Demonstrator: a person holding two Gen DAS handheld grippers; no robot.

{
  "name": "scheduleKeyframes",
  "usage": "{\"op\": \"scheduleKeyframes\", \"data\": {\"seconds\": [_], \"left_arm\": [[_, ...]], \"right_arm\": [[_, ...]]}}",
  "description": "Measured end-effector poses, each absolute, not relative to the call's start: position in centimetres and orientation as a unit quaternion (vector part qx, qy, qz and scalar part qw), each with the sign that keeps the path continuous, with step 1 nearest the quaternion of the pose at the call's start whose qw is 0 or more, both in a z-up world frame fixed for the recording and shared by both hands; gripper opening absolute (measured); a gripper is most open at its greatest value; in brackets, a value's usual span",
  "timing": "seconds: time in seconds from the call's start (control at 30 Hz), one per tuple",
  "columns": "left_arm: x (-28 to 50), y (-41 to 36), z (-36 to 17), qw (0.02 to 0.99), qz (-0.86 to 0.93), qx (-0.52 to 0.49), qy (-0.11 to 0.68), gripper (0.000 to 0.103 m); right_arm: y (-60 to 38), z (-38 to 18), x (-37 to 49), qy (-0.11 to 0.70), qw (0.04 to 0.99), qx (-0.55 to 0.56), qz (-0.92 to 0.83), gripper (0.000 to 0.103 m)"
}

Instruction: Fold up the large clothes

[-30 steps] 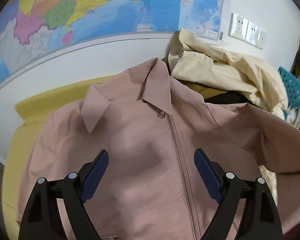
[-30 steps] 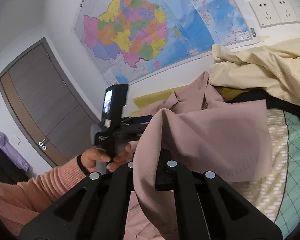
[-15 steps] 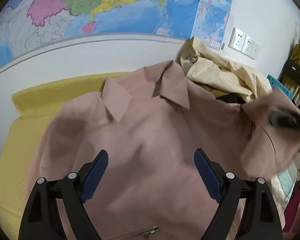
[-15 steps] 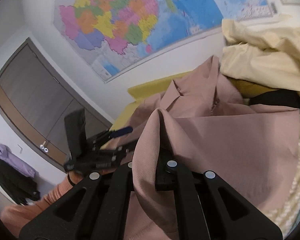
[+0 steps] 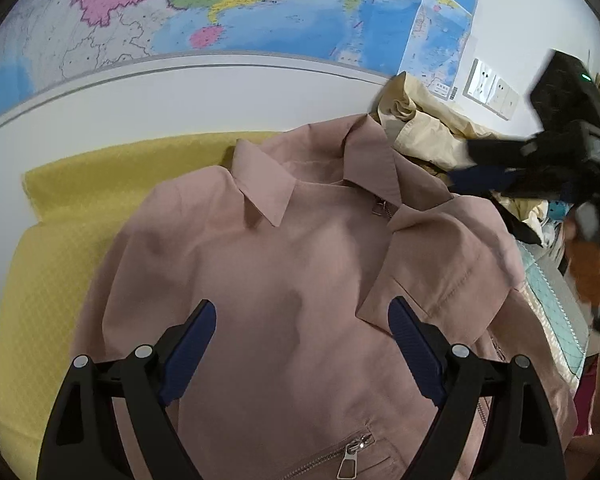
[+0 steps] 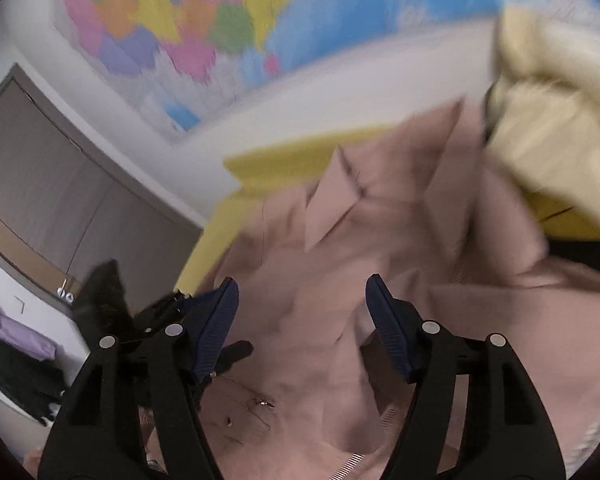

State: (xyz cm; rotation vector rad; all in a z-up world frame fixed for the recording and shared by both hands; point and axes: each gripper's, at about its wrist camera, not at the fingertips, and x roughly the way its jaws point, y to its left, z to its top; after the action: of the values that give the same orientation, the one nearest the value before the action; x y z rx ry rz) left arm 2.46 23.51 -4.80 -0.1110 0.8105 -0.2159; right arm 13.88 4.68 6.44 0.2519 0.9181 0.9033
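A dusty-pink zip jacket [image 5: 284,264] lies front up on a yellow bedspread [image 5: 60,240], collar toward the wall. Its right sleeve [image 5: 452,264] is folded across the chest. My left gripper [image 5: 302,320] hovers open over the jacket's middle, nothing between its blue pads. In the left wrist view my right gripper [image 5: 484,172] shows blurred at the right edge, held by a hand. The right wrist view is blurred; there my right gripper [image 6: 302,300] has its jaws opening above the jacket [image 6: 340,280], with no cloth between them.
A cream garment [image 5: 424,128] is heaped by the wall right of the collar, over something black [image 5: 520,228]. A map [image 5: 220,12] and wall sockets [image 5: 492,88] are behind. A grey door [image 6: 40,184] and hanging purple clothing [image 6: 8,324] show at left. A patterned green quilt [image 5: 556,296] lies right.
My right gripper carried the pinched sleeve over the chest and let it go; its jaws have parted. My left gripper drifted sideways over the jacket, staying open.
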Motion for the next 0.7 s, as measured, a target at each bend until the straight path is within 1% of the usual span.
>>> {"op": "scheduleKeyframes", "data": {"seconds": [0.07,0.13,0.23,0.27,0.3,0.43,0.47,0.5,0.57,0.6,0.63,0.7], "left_arm": [[2.3,23.6,-4.7,0.910,-0.117,-0.064,0.393,0.085],[2.0,22.9,-4.2,0.908,-0.141,-0.065,0.389,0.085],[1.5,19.7,-3.6,0.907,-0.172,-0.025,0.384,0.090],[1.5,18.1,-3.6,0.905,-0.185,-0.005,0.384,0.094],[1.6,16.8,-3.6,0.903,-0.192,0.011,0.384,0.095],[3.9,10.8,-5.2,0.893,-0.191,0.094,0.397,0.096],[4.9,10.3,-5.9,0.890,-0.183,0.097,0.407,0.094],[5.6,10.3,-6.3,0.886,-0.179,0.091,0.418,0.086],[7.3,11.6,-7.3,0.874,-0.181,0.050,0.448,0.021],[8.0,12.6,-7.4,0.871,-0.177,0.025,0.458,0.009],[8.3,14.7,-7.1,0.870,-0.177,-0.014,0.459,0.006],[7.8,18.2,-6.1,0.882,-0.156,-0.060,0.440,0.005]], "right_arm": [[1.5,7.6,12.8,0.392,0.822,0.103,0.400,0.073],[-2.9,7.4,11.7,0.370,0.854,0.091,0.355,0.074],[-7.6,4.7,11.6,0.389,0.870,0.098,0.286,0.074],[-9.0,3.3,11.7,0.403,0.866,0.109,0.274,0.074],[-10.6,1.6,11.8,0.418,0.861,0.128,0.259,0.074],[-13.6,-2.7,12.0,0.444,0.845,0.176,0.240,0.075],[-13.9,-3.4,12.0,0.445,0.840,0.188,0.246,0.075],[-14.1,-3.8,12.0,0.445,0.838,0.195,0.250,0.075],[-14.3,-4.2,11.8,0.445,0.835,0.203,0.254,0.077],[-14.3,-4.3,11.6,0.444,0.834,0.202,0.259,0.077],[-14.4,-4.2,11.5,0.441,0.834,0.201,0.264,0.077],[-14.3,-3.7,11.2,0.433,0.833,0.196,0.281,0.077]]}}
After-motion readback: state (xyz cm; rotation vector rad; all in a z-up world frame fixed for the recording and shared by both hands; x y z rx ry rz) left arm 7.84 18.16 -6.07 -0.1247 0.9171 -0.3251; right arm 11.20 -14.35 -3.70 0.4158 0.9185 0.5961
